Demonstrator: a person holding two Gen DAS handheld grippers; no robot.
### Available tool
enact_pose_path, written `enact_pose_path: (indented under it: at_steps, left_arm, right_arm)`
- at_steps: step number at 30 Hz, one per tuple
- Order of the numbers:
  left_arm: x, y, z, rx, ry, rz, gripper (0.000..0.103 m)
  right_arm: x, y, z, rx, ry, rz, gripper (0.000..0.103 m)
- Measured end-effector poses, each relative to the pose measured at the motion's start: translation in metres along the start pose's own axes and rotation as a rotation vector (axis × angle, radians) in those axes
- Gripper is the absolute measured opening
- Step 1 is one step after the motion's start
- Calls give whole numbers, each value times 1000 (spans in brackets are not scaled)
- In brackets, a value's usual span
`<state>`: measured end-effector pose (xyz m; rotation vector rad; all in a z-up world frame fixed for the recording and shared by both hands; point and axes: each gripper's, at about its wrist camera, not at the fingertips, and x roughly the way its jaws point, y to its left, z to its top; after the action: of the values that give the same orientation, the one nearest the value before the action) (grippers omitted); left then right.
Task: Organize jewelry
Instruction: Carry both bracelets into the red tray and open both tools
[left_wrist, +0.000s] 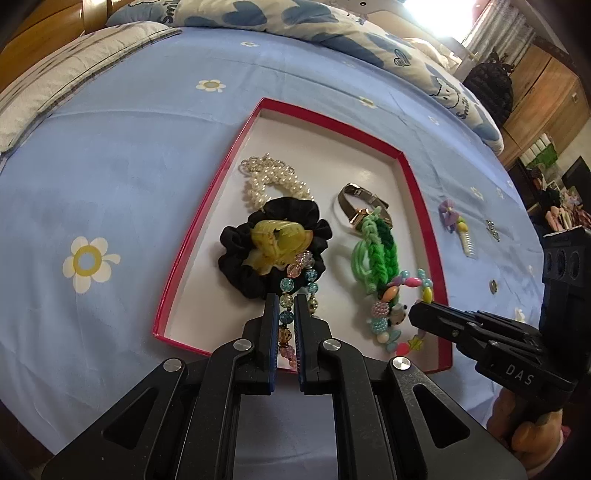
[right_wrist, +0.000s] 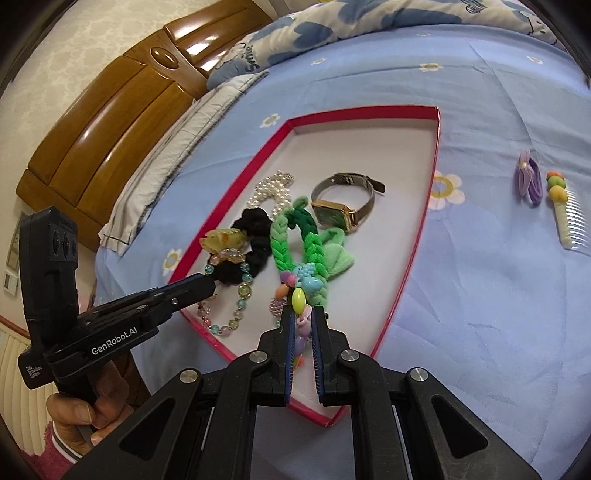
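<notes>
Lying on a blue flowered bed sheet (left_wrist: 110, 177), the red-rimmed box lid (left_wrist: 207, 192) holds most of the jewelry. Left gripper (left_wrist: 286, 310): fingers (left_wrist: 271, 321) narrowed around the translucent bead bracelet (left_wrist: 286, 291), whose strand runs between them; contact with the pads cannot be confirmed. Just beyond these fingertips sit the black scrunchie (left_wrist: 236, 251) with a yellow hair claw (left_wrist: 273, 240) on top, and further ahead the pearl strand (left_wrist: 269, 177). Right gripper (right_wrist: 301, 317): fingers (right_wrist: 319, 332) narrowed, with the pastel bead bracelet (right_wrist: 297, 299) between them. Directly past these fingertips lies the green braided band (right_wrist: 291, 236), and beyond it the gold watch (right_wrist: 332, 214). Well to the right of the right fingers, outside the lid, a purple hair tie (right_wrist: 528, 181) and a small comb clip (right_wrist: 569, 218) rest on the sheet.
</notes>
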<state>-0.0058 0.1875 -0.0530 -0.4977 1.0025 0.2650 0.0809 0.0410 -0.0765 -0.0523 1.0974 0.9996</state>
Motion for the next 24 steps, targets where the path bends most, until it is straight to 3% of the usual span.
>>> enact_pose_path:
  at_steps: [12, 19, 24]
  left_arm:
    - [2, -2, -1, 11, 14, 22, 9]
    - [-4, -4, 0, 9, 6, 27, 28]
    - [-9, -7, 0, 19, -3, 30, 29]
  right_arm:
    - [0, -5, -1, 21, 9, 8, 14]
    - [-5, -5, -1, 28, -2, 15, 16]
    - [-15, -6, -3, 34, -25, 27, 22]
